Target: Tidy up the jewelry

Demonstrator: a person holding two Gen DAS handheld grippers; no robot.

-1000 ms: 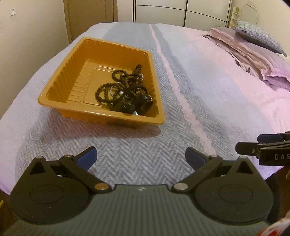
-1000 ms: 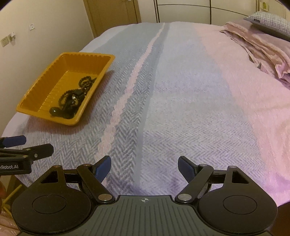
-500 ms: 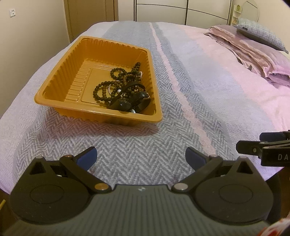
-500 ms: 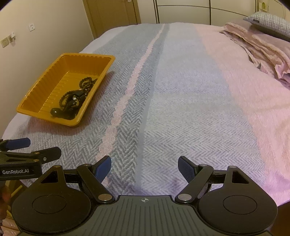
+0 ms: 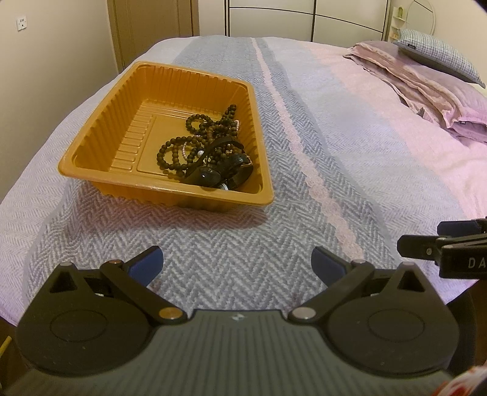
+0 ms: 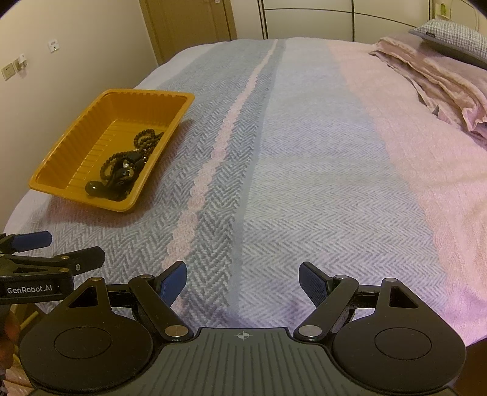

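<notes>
An orange plastic tray (image 5: 100, 134) sits on the bed, also in the right wrist view (image 6: 61, 158). Inside it lies a tangle of dark bead strings (image 5: 210, 137) and a black glossy piece (image 5: 207, 176), bunched in the near right corner; the pile shows in the right wrist view too (image 6: 127, 164). My left gripper (image 5: 237, 265) is open and empty, low over the bedspread, short of the tray. My right gripper (image 6: 242, 278) is open and empty, to the right of the tray over the bedspread. Each gripper shows at the edge of the other's view.
The bed has a grey and pink herringbone bedspread (image 6: 289, 152). Folded pink bedding (image 5: 426, 88) and a checked pillow (image 5: 438, 54) lie at the far right. A wall and wooden door (image 6: 188, 27) stand beyond the bed's left edge.
The left gripper has edged back and up a little, so the tray sits slightly farther in its view. The right gripper has barely moved. Both stay open.
</notes>
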